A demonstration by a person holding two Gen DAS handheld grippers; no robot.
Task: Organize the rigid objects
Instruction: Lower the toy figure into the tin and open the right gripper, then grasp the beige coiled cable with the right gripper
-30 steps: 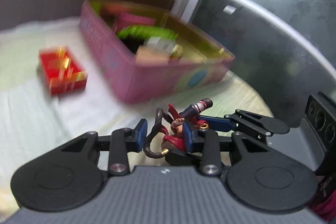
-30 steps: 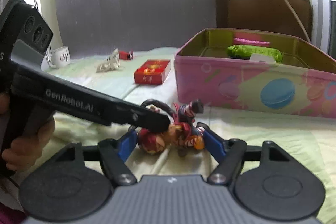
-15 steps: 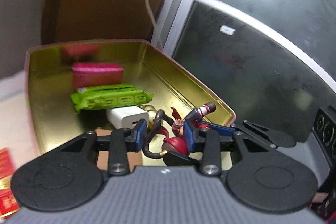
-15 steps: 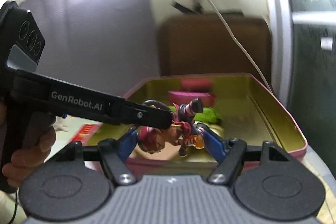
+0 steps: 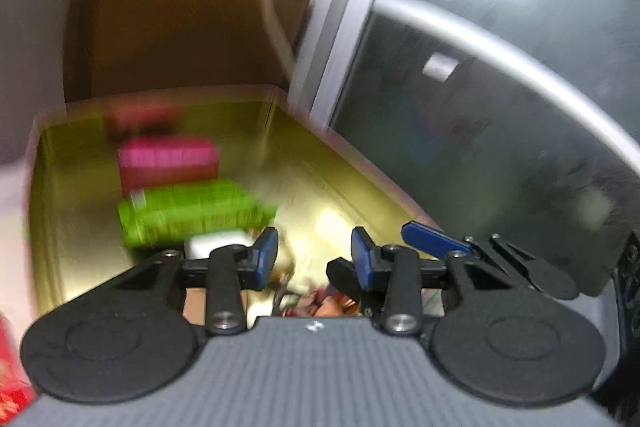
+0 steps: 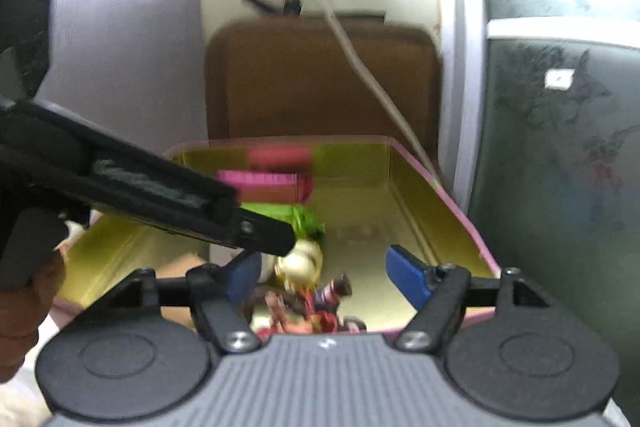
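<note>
Both grippers hover over the pink tin box (image 6: 460,211) with a gold inside. My left gripper (image 5: 314,259) is open and empty. My right gripper (image 6: 328,277) is open and empty; one of its blue fingertips (image 5: 430,241) shows in the left wrist view. The red toy figure (image 6: 308,311) lies loose in the box below the fingers, and shows blurred in the left wrist view (image 5: 320,303). The box (image 5: 352,163) also holds a green packet (image 5: 192,211), a pink packet (image 5: 168,159) and a white charger block (image 5: 216,245).
A brown board (image 6: 320,79) leans on the wall behind the box, with a white cable (image 6: 360,67) hanging over it. A dark glass door (image 6: 560,127) stands to the right. A red pack (image 5: 10,379) lies outside the box at left.
Both grippers have opened and let go of the toy figure, which has dropped into the box. The left gripper's view is motion-blurred.
</note>
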